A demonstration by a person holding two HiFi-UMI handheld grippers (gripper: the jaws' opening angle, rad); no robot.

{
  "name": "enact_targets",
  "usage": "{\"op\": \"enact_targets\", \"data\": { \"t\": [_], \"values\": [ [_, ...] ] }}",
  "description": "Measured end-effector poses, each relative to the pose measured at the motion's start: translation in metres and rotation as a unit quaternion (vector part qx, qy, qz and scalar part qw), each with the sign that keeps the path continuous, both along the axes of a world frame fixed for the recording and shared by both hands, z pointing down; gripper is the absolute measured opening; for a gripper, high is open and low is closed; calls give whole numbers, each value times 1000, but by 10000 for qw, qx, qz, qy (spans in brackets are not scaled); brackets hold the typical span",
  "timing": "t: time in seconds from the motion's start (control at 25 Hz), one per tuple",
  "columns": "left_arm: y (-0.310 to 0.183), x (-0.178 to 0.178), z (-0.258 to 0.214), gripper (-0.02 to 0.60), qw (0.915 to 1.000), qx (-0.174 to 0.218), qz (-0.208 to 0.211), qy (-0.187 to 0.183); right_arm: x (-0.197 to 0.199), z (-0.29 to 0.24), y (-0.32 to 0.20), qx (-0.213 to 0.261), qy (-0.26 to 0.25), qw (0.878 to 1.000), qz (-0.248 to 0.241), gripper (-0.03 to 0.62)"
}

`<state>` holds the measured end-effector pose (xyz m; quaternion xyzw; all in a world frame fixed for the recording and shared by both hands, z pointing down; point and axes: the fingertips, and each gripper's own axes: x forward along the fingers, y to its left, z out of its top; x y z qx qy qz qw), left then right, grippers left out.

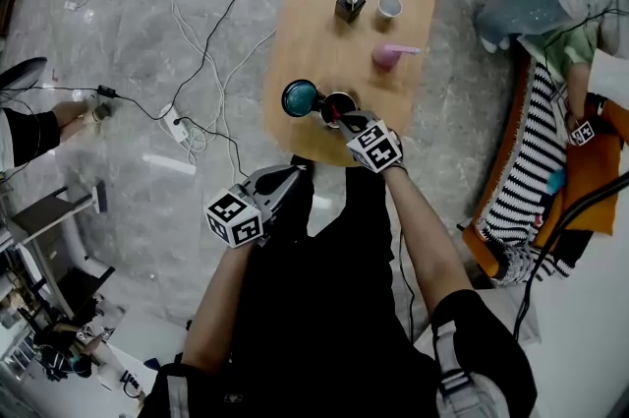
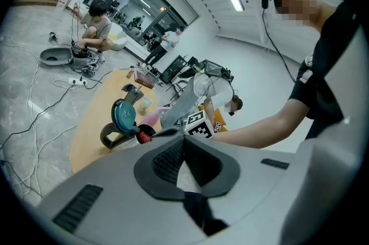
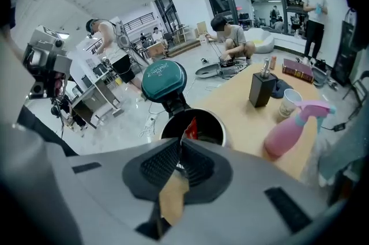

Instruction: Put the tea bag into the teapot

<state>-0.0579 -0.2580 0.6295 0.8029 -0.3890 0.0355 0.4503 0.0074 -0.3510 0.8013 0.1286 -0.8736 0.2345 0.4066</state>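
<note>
R gripper clamped shut on tea bag paper, red end at open teapot mouth, prob. just inside; L gripper closed, empty, well short of teapot.

Open-plan lab: floor power strip, glass partitions.

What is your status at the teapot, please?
Right gripper shut on tea bag, over teapot. Left gripper shut, empty, off the table. Lid up, nothing blocking.
</note>
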Motion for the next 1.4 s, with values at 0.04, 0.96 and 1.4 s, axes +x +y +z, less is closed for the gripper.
{"op": "enact_targets", "data": {
  "t": [0.04, 0.96, 1.4],
  "values": [
    [-1, 1, -1, 11, 10000, 7, 5, 8, 0, -1, -1, -1, -20, 10000, 31, 12],
    [-21, 17, -20, 11, 9984, 351, 347, 261, 16, -67, 24, -4, -480, 9975, 520, 8],
    [-21, 39, -51, 11, 9921, 661, 1017, 316, 26, -155, 50, 434, -810, 9914, 937, 8]
  ]
}}
